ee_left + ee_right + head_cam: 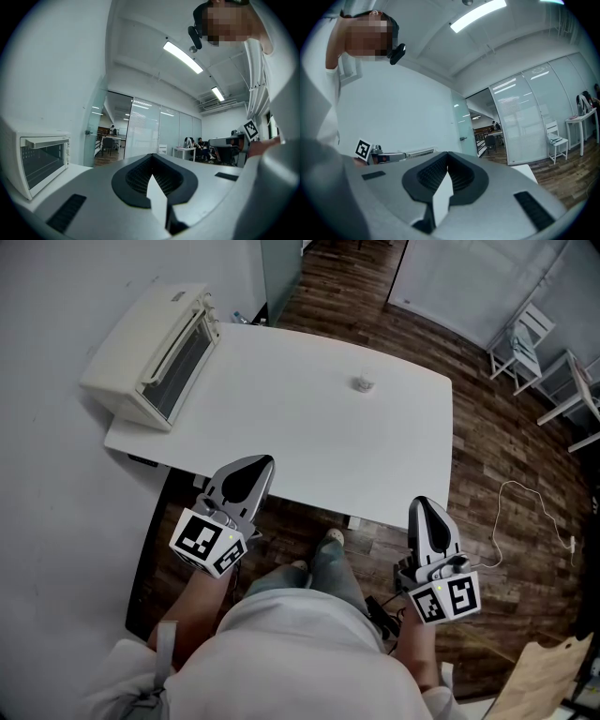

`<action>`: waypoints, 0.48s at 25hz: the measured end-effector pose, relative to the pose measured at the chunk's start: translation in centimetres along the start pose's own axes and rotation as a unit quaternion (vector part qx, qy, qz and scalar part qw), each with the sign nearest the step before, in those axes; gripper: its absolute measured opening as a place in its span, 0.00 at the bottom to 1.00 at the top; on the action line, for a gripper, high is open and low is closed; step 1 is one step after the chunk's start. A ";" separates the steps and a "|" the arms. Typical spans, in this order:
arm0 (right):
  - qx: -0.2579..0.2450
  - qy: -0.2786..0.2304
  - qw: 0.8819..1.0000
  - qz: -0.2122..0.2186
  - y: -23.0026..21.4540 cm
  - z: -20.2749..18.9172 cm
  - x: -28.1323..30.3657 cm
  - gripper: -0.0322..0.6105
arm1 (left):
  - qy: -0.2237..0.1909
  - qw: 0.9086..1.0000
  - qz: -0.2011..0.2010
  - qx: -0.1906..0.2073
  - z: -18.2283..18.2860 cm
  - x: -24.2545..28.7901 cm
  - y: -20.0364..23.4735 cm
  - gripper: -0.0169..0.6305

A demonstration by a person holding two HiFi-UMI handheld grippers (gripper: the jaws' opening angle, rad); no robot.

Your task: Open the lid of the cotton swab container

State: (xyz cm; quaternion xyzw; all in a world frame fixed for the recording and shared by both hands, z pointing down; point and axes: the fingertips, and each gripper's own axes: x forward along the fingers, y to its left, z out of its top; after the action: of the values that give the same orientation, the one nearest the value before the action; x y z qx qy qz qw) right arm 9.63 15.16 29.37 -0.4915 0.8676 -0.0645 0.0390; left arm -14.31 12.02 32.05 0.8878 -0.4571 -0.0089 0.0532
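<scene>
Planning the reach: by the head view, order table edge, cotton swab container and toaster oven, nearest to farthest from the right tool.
1. Table edge, just ahead of the right tool.
2. Cotton swab container, mid-table.
3. Toaster oven, far left.

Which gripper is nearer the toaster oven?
The left gripper, by the table end holding the toaster oven; the right gripper is near the opposite end.

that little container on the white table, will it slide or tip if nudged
Probably light: the container looks tiny beside the toaster oven. On the smooth table a nudge would likely slide it. It appears low, so tipping seems unlikely, though that is unclear.
</scene>
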 end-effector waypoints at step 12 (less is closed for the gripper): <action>0.002 0.007 1.000 0.027 -3.1 0.2 4.8 0.08 | 0.000 1.000 0.022 -0.002 0.2 3.6 2.2 0.03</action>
State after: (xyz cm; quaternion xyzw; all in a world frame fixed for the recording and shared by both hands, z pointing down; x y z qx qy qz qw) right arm 9.79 9.46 29.62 -0.4672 0.8808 -0.0683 0.0356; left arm -14.05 7.79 32.20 0.8776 -0.4762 -0.0088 0.0549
